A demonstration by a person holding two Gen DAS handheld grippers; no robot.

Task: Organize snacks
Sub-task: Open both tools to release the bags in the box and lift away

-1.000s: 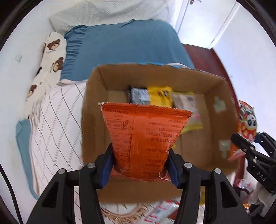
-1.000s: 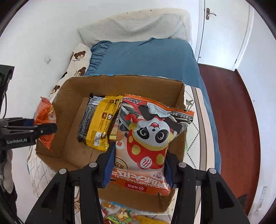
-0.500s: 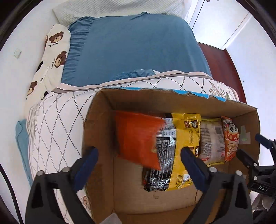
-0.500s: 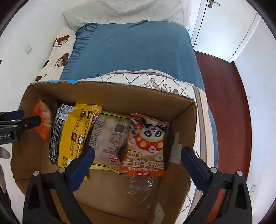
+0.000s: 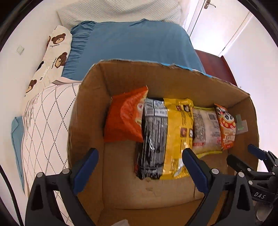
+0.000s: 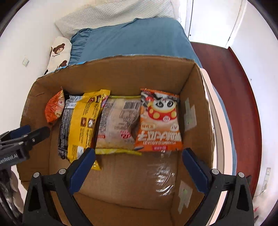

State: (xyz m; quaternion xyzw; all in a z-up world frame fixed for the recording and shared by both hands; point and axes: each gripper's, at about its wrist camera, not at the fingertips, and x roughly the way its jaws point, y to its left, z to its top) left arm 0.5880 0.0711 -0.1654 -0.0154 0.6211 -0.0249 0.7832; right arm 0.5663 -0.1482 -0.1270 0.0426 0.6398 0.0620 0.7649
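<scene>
A cardboard box (image 5: pixel 121 76) (image 6: pixel 121 69) sits on the bed and holds a row of snack bags. From left: an orange bag (image 5: pixel 125 116) (image 6: pixel 54 107), a black bag (image 5: pixel 152 139) (image 6: pixel 64 121), a yellow bag (image 5: pixel 179 132) (image 6: pixel 83 125), a clear pale bag (image 5: pixel 205 128) (image 6: pixel 118 121) and an orange panda bag (image 5: pixel 225 125) (image 6: pixel 159 121). My left gripper (image 5: pixel 140 161) is open and empty over the box's left half. My right gripper (image 6: pixel 139 161) is open and empty over the right half; it also shows in the left wrist view (image 5: pixel 246 158).
The box rests on a white diamond-pattern quilt (image 5: pixel 45 118). Behind it lie a blue pillow (image 5: pixel 132 41), a bear-print pillow (image 5: pixel 52 55) and a white pillow (image 5: pixel 121 12). A red-brown floor (image 6: pixel 231 87) and a white door (image 6: pixel 213 19) are to the right.
One second ago each gripper held a bag: left the orange one, right the panda one. Both opened and let the bags drop into the box; the bags now lie in the row.
</scene>
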